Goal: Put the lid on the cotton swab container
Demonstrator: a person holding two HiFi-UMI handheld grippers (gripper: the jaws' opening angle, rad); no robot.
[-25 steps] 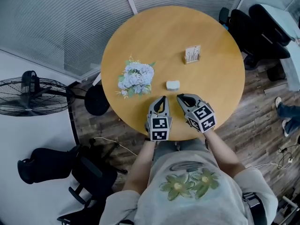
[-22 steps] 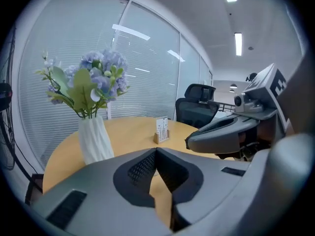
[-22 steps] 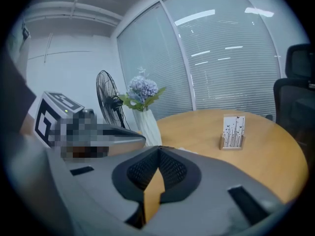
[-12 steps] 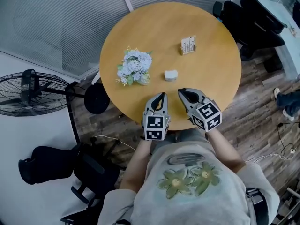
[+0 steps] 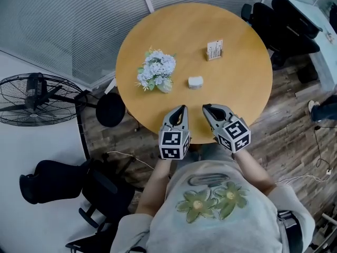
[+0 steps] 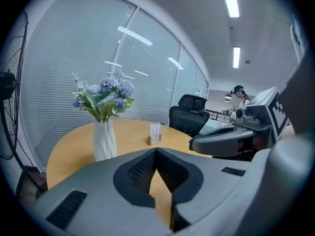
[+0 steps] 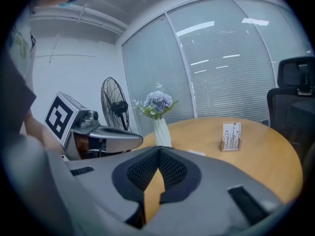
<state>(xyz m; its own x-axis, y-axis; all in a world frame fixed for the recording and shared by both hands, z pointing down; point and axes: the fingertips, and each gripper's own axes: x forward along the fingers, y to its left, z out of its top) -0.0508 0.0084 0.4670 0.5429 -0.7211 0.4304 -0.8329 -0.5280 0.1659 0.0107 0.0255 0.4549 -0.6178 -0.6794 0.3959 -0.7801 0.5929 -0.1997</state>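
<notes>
A small upright box with white sticks [image 5: 214, 50] stands on the far right of the round wooden table [image 5: 237, 88]. A small white lid-like piece [image 5: 195, 81] lies nearer the middle. My left gripper [image 5: 182, 109] and right gripper [image 5: 206, 108] hover side by side over the table's near edge, both shut and empty, short of the white piece. In the left gripper view the shut left gripper [image 6: 156, 149] faces the box [image 6: 155, 133]. In the right gripper view the shut right gripper [image 7: 158, 149] also faces the box [image 7: 231, 136], and the white piece [image 7: 198, 153] peeks over it.
A white vase of blue flowers [image 5: 156, 70] stands on the table's left part. A floor fan [image 5: 37, 99] and a dark stool [image 5: 111, 109] stand to the left. Black office chairs [image 5: 284, 25] crowd the far right, and window blinds run behind.
Both grippers have drawn back from the white piece toward the table's near edge, still shut. The head view has shifted slightly.
</notes>
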